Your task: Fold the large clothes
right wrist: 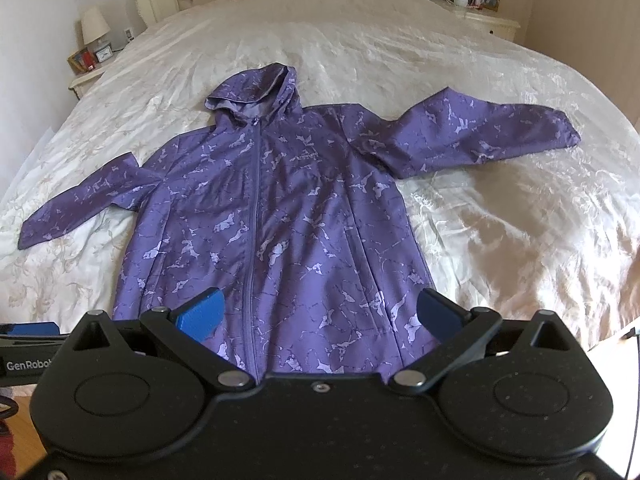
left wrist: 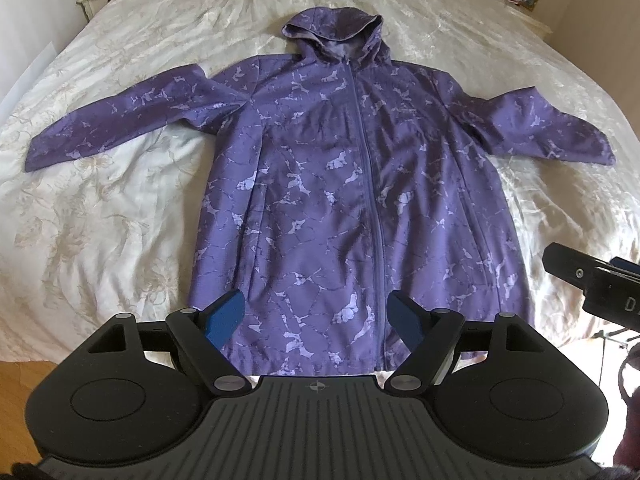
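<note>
Purple and marbled with paler lilac, one hooded jacket (left wrist: 360,184) is lying zipped and face up on the cream bedspread (left wrist: 100,220) of the bed, just ahead of both sets of jaws, its hem nearest them and its hood (left wrist: 334,36) farthest away. Both sleeves are spreading outward, one to each side of the jaws.

Left gripper (left wrist: 316,314) is hovering over the hem with its jaws standing well apart and nothing between them. Right gripper (right wrist: 320,312) is doing the same, jaws wide and empty, pointing at the hem nearer the jacket's right edge.

Judging by its faint sheen and shallow creases, the cloth is looking like a thin, light shell fabric: soft, limp and probably slippery against the satiny bedspread, so it is likely sliding rather than creasing sharply. Pinching through both layers at a cuff or a hem corner is seeming safest, since seams there are giving the pads something firmer. Whether the pockets have flaps is hard to say through the fisheye.

Counting: one jacket, two sleeves, one hood, one zip (left wrist: 366,168), two grippers.
</note>
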Motion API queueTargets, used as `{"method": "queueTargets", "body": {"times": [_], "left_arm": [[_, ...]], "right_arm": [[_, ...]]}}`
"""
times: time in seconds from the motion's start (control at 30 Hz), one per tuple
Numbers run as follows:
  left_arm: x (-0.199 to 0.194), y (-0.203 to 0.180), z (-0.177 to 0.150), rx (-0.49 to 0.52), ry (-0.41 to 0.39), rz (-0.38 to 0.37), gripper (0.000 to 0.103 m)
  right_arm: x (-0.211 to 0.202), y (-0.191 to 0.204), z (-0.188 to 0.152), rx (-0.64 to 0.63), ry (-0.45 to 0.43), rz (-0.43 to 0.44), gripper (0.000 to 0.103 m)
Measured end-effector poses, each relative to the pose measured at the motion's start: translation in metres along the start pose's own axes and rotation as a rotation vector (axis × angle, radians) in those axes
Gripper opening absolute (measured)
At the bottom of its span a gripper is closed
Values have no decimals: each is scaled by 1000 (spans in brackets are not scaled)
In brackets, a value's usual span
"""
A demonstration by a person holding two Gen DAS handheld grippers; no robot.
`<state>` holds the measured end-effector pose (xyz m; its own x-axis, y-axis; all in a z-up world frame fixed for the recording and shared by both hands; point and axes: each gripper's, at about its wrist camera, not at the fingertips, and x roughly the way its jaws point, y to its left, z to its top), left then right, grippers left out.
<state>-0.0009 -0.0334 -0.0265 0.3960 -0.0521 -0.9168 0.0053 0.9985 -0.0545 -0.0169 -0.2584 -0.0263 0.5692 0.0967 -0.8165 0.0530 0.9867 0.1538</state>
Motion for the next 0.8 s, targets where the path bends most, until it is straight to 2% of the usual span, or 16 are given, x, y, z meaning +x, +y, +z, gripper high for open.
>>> {"method": "queueTargets", "body": {"times": [0.17, 0.33, 0.47, 0.63, 0.7, 0.8], "left_arm": [[9, -7, 10, 2, -14, 15, 77], [21, -7, 29, -30, -48, 22, 76], [35, 0, 48, -102, -73, -26, 76], [59, 15, 70, -190, -61, -152, 76], [67, 20, 76, -215, -55, -137, 77], [70, 29, 83, -242, -76, -65, 77]], "right_arm": [[12, -14, 9, 24, 3, 37, 101], [38, -25, 29, 44, 7, 111, 101], [65, -33, 51, 69, 20, 184, 96], [103, -38, 83, 75, 35, 281, 95], [116, -36, 94, 57, 31, 306, 95], [133, -29, 109, 28, 35, 351, 95]]}}
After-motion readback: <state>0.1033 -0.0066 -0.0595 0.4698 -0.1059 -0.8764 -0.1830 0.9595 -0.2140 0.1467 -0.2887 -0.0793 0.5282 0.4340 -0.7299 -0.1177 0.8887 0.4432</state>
